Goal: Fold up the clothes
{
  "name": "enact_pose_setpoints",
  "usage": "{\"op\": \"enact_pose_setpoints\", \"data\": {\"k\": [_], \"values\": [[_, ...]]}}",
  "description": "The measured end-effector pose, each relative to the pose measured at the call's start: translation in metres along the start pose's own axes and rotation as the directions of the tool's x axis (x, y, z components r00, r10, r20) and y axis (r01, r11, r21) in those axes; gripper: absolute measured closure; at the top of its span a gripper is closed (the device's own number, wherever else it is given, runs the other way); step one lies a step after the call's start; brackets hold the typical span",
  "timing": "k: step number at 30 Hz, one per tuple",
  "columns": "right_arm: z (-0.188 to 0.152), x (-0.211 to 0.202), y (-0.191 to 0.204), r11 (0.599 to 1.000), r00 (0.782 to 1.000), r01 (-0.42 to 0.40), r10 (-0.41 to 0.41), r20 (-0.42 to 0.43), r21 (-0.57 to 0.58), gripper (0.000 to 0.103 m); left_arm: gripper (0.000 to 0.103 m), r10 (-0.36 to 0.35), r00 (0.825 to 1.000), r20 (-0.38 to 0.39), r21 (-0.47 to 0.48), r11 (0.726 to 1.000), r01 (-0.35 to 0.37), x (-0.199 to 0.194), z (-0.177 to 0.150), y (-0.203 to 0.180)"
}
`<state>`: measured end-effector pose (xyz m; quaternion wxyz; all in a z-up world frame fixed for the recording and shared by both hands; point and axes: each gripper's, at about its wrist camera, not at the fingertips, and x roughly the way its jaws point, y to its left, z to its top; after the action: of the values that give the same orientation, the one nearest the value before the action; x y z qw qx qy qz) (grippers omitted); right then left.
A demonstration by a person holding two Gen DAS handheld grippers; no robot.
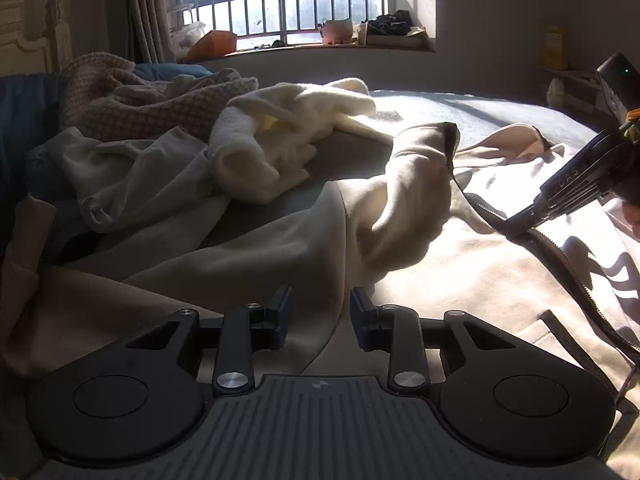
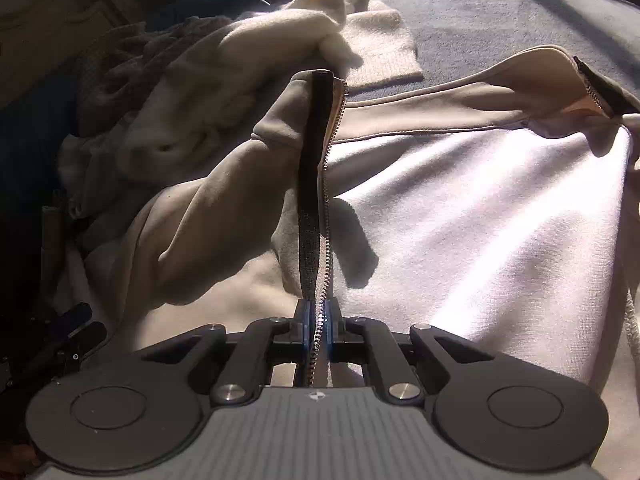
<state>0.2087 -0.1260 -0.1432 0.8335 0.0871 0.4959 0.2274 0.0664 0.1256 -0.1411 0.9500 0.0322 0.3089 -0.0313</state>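
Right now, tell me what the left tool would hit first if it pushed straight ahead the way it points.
Probably the beige jacket: the left tool is open, with nothing between its pads, and aims at the raised fold just ahead. Depth is hard to judge in this view.

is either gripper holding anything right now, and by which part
The right gripper is shut on the cream zip-up jacket, pinching its front zipper edge. The left gripper is open, holding nothing.

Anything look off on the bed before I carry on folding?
The beige zip jacket isn't flat: its left front stands bunched, lifted by the right gripper, shut on the zipper edge. The left gripper hovers open. A cream garment lies crumpled behind.
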Motion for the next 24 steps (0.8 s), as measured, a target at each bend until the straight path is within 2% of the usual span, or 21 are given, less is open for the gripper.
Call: {"op": "enact_pose_setpoints", "data": {"k": [3,5,8,13,16,20,24], "values": [[-0.007,-0.023,0.008,0.999,0.998,0.039,-0.038,0.052,-0.020,0.099,0.072,0.000,1.000,0.020,-0.014,1.000,0.000,-0.007,-0.003,0.003],[-0.014,-0.034,0.007,0.997,0.996,0.075,-0.074,0.053,-0.016,0.099,0.072,-0.004,1.000,0.031,-0.013,1.000,0.005,-0.009,-0.003,0.005],[-0.022,-0.024,0.006,0.989,0.990,0.142,-0.142,0.009,-0.027,0.098,0.072,-0.013,0.999,0.036,-0.019,1.000,0.014,-0.007,0.000,0.007],[-0.029,-0.005,0.016,0.970,0.974,0.224,-0.225,0.010,-0.096,0.096,0.071,-0.039,0.999,0.032,-0.044,0.998,0.041,0.011,0.011,0.011],[-0.029,-0.004,0.017,0.967,0.973,0.231,-0.232,0.006,-0.107,0.096,0.065,-0.076,0.997,0.031,-0.030,0.997,0.077,0.024,0.023,0.009],[-0.029,-0.005,0.017,0.966,0.973,0.231,-0.233,-0.002,-0.117,0.096,0.051,-0.136,0.990,0.020,-0.036,0.990,0.137,0.056,0.052,0.007],[-0.029,-0.005,0.015,0.968,0.974,0.222,-0.225,-0.012,-0.113,0.096,0.049,-0.195,0.981,-0.021,-0.036,0.980,0.194,0.099,0.083,0.003]]}}
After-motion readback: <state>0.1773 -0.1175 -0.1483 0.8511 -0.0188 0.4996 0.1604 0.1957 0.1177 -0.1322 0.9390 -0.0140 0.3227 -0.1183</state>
